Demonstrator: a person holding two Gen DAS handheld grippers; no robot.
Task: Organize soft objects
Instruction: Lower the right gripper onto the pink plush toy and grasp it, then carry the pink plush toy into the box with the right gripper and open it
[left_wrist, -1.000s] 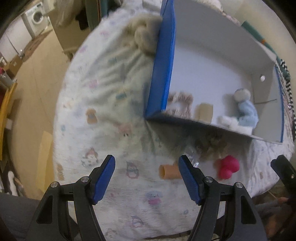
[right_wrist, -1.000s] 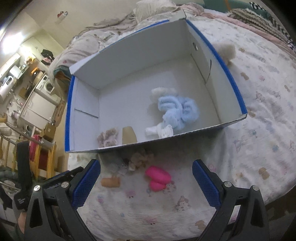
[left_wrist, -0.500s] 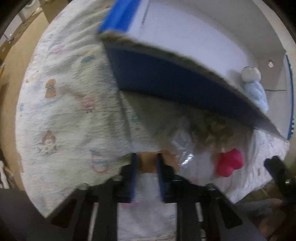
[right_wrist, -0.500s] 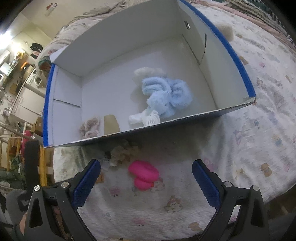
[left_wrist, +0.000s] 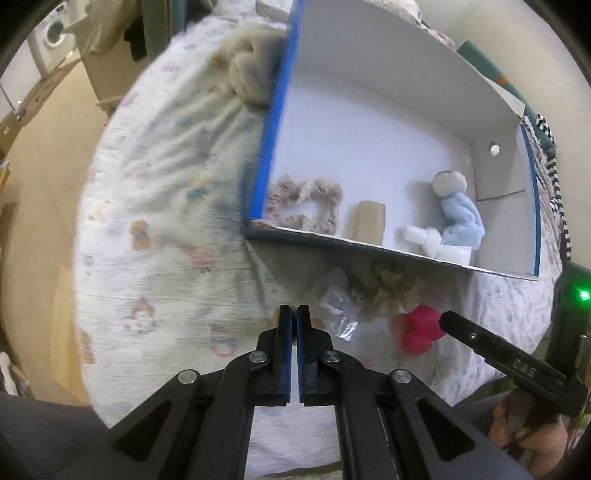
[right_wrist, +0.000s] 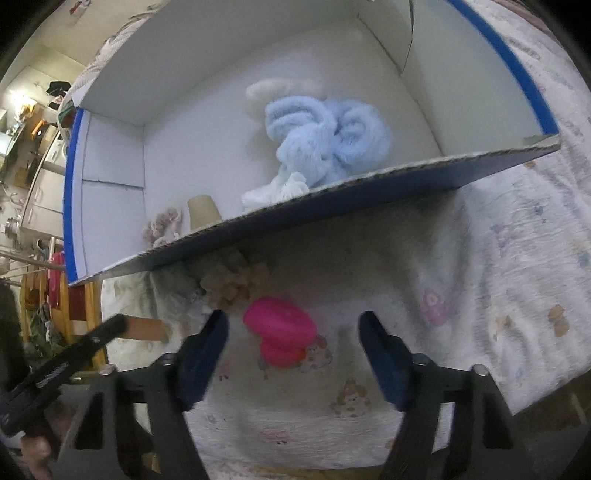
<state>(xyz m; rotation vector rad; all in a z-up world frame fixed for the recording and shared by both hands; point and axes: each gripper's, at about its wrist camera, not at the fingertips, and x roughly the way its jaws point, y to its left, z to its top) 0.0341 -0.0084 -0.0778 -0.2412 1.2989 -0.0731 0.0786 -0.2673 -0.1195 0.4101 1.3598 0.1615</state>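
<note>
My left gripper (left_wrist: 294, 314) is shut on a small tan soft piece (right_wrist: 147, 329) and holds it just above the bed sheet in front of the box. My right gripper (right_wrist: 293, 328) is open, its fingers either side of a bright pink soft toy (right_wrist: 281, 332) lying on the sheet; the toy also shows in the left wrist view (left_wrist: 421, 328). A beige fluffy piece (right_wrist: 232, 280) and a clear plastic wrapper (left_wrist: 338, 306) lie against the box's front wall. The blue-and-white cardboard box (left_wrist: 269, 122) holds a light blue plush (right_wrist: 328, 136), a pinkish scrunchie (left_wrist: 304, 205) and a tan piece (left_wrist: 369, 221).
The box's front wall (right_wrist: 369, 192) rises just beyond the pink toy. A beige plush (left_wrist: 251, 70) lies outside the box's far left corner. The bed edge drops off close behind both grippers; a washing machine (left_wrist: 51, 31) stands far left.
My left gripper closed on the tan piece and has lifted back from the box. My right gripper moved down and forward around the pink toy, its jaws narrowing.
</note>
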